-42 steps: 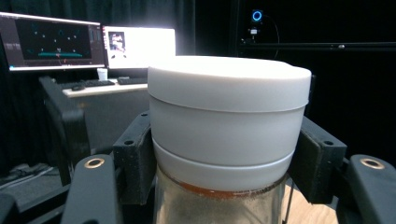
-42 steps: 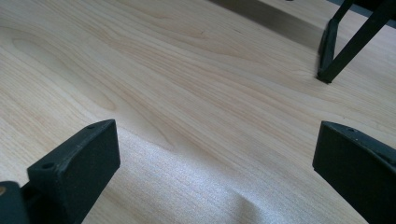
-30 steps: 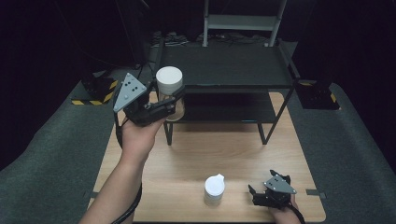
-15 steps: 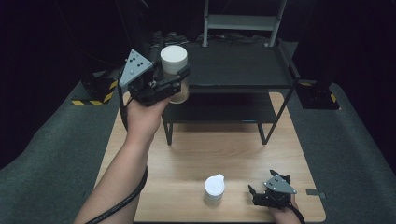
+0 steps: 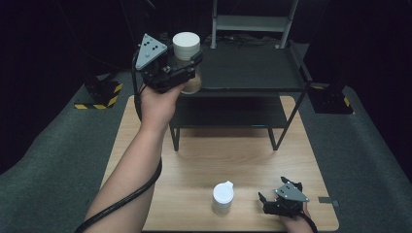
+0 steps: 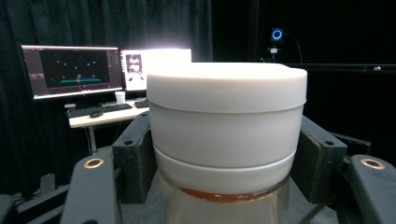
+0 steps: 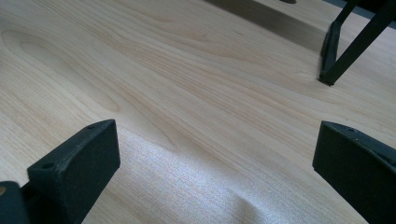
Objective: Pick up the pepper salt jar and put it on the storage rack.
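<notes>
Left gripper (image 5: pixel 187 68): jaws closed on a jar (image 5: pixel 187 51) with a white lid, gripping it by the sides just under the lid. Jar held upright in the air, at the front left corner of the rack's (image 5: pixel 252 73) top shelf, above shelf level as far as the high view shows. Left gripper view confirms the hold: jaw pads press both sides of the jar (image 6: pixel 226 140), lid clear above them.

Step in hand, by my reading: carrying the jar to the top shelf. Placement not yet done.

Centre: a second white-lidded jar (image 5: pixel 223 196) stands on the worktop (image 5: pixel 243 155), near the front edge, untouched.

Right gripper (image 5: pixel 272 201): rests low at the worktop's front right, just beside the second jar but apart from it. Jaws spread wide, nothing between them; bare wood in the right gripper view.

Next move calls for: bring the jar forward over a bare part of the shelf, lower it level until the base seats, then part the jaws and back off without tipping it.
</notes>
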The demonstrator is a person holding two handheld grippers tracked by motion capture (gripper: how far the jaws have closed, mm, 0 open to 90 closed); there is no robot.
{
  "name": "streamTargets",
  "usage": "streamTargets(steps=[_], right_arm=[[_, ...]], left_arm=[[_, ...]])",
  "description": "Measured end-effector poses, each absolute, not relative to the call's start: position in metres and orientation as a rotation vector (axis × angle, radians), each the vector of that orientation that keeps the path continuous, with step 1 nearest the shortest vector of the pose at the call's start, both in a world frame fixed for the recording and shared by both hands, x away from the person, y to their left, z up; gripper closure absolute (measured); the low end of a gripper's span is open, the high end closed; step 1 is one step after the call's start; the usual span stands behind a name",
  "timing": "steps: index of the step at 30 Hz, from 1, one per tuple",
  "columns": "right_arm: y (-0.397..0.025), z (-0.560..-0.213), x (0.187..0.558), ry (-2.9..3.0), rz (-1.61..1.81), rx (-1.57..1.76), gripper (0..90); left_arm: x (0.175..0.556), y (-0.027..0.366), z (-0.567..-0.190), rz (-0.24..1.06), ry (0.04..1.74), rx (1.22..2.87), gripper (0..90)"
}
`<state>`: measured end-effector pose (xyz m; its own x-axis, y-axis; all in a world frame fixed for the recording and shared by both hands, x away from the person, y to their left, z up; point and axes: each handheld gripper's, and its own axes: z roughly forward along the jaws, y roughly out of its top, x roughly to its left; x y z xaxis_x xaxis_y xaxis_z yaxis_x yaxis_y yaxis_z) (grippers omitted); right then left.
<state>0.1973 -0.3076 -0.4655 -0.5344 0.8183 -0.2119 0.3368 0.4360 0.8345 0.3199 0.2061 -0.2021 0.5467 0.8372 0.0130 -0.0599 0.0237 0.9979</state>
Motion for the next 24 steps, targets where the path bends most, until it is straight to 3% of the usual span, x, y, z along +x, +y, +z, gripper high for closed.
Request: streamTargets(steps=[24], right_arm=[[-0.312,-0.466,0.197,2.079,1.035,0.959,0.0]], left_arm=[[0.365,0.165,-0.202,0.81,0.751,1.411,33.9]])
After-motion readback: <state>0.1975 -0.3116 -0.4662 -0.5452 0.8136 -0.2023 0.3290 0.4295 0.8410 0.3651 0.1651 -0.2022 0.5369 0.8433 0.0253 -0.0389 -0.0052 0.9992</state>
